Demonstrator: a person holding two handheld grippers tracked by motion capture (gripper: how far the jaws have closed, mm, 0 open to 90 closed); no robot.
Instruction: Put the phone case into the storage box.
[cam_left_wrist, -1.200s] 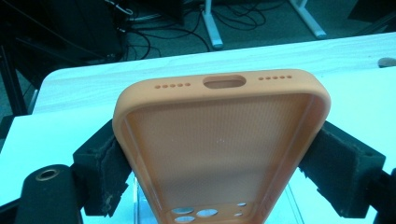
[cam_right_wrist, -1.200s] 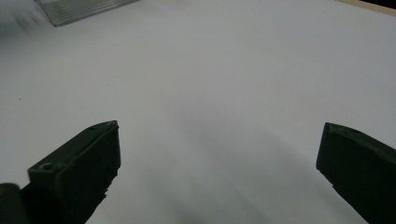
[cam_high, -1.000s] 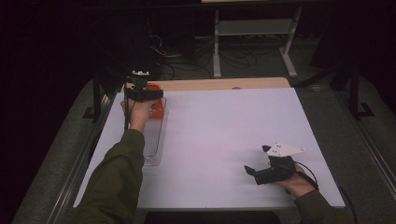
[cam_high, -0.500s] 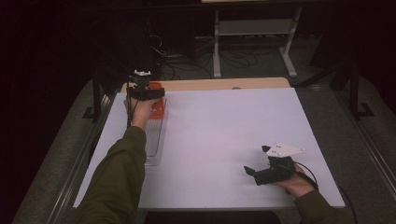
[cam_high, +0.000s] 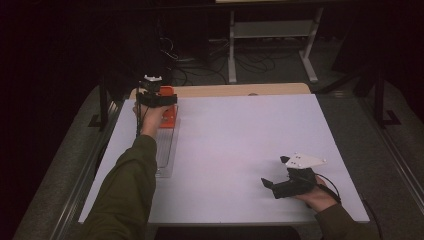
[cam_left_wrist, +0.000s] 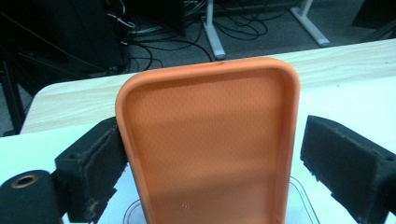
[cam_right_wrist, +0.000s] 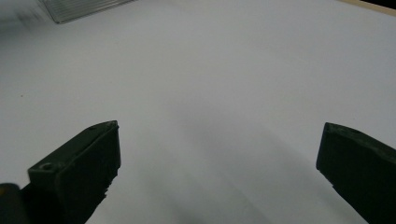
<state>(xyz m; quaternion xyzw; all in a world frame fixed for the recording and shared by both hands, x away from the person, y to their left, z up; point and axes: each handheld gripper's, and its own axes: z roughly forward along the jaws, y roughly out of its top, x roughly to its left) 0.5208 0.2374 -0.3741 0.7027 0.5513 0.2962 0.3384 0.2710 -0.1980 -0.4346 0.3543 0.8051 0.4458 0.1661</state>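
An orange phone case stands between the jaws of my left gripper, its hollow inner side facing that gripper's camera. The left pad presses on one long edge and the right pad sits right at the other. In the high view the orange case is at the far left of the table, over the far end of a clear plastic tray. My right gripper rests low near the front right, open, with only white tabletop between its jaws.
The white tabletop spreads wide between the two hands. A wooden strip runs along its far edge. Beyond it are a dark floor, cables and a metal stand.
The left hand and gripper have edged slightly away and up with the orange case. The right gripper has stayed where it was.
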